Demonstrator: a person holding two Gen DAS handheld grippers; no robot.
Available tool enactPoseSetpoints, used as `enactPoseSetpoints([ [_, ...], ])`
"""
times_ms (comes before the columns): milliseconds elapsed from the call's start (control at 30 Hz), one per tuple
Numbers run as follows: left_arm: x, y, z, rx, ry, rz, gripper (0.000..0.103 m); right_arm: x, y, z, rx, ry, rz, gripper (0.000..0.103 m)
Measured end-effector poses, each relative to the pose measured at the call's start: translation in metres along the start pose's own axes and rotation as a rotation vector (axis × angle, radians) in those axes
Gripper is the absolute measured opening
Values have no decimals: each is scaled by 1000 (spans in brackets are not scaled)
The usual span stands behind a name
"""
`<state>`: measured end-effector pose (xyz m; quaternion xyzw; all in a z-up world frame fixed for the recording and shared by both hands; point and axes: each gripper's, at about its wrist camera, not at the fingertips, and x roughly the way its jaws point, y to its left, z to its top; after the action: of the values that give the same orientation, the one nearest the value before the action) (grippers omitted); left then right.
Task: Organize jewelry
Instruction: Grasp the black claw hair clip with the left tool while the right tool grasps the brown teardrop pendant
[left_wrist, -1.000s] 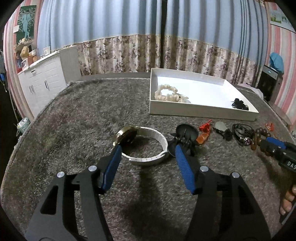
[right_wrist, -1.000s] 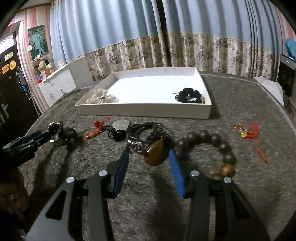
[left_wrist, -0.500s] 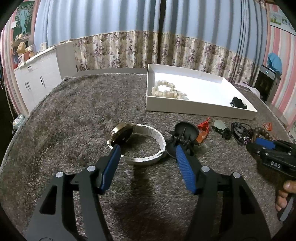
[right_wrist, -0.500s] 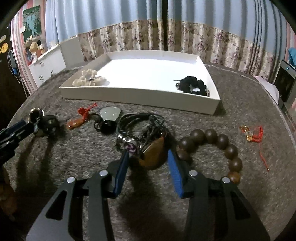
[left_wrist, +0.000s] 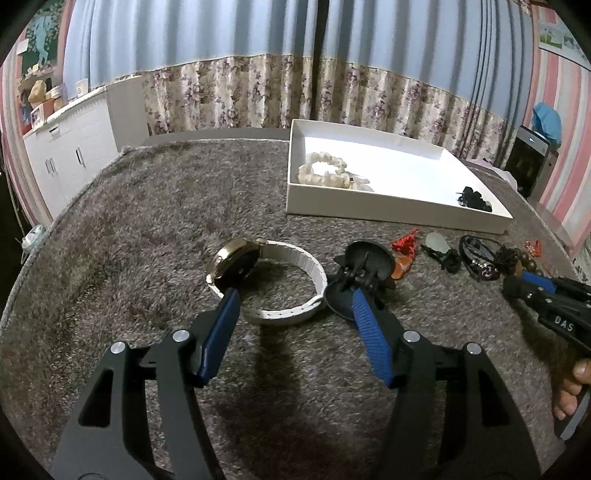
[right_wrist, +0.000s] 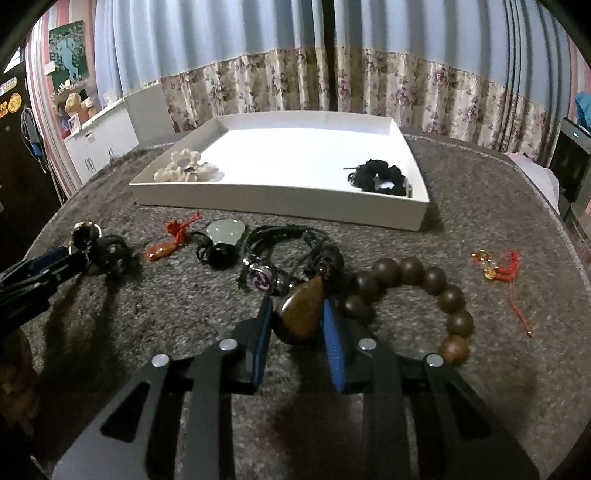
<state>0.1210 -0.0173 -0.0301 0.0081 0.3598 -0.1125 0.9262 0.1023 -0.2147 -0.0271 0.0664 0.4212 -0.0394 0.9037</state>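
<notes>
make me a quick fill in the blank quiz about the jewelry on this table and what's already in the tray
1. The white tray holds a cream scrunchie and a ___ one.
2. The right gripper is around the brown ___ pendant.
3. The watch has a ___ strap.
4. The left gripper stands ___.

Missing words: black; teardrop; white; open

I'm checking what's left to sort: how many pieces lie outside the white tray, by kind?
Watch: 1
Hair clip: 1
Orange pendant, pale green pendant, brown pendant: 3
Black cord bracelet, wooden bead bracelet: 2
Red charm: 1
Total: 8
</notes>
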Motion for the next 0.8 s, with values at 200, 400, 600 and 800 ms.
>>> enactPoseSetpoints([
  [200,-4,-12,1,22,-12,-36,63,-8,-10,-3,22,-19,-3,27],
  [400,0,-25,5,56,-14,-41,63,-7,-12,-4,25,-23,20,27],
  [600,11,-34,14,84,-10,-43,63,-5,-14,-3,32,-24,39,27],
  [800,21,-39,15,85,22,-45,49,-6,-18,-3,43,-29,47,27],
])
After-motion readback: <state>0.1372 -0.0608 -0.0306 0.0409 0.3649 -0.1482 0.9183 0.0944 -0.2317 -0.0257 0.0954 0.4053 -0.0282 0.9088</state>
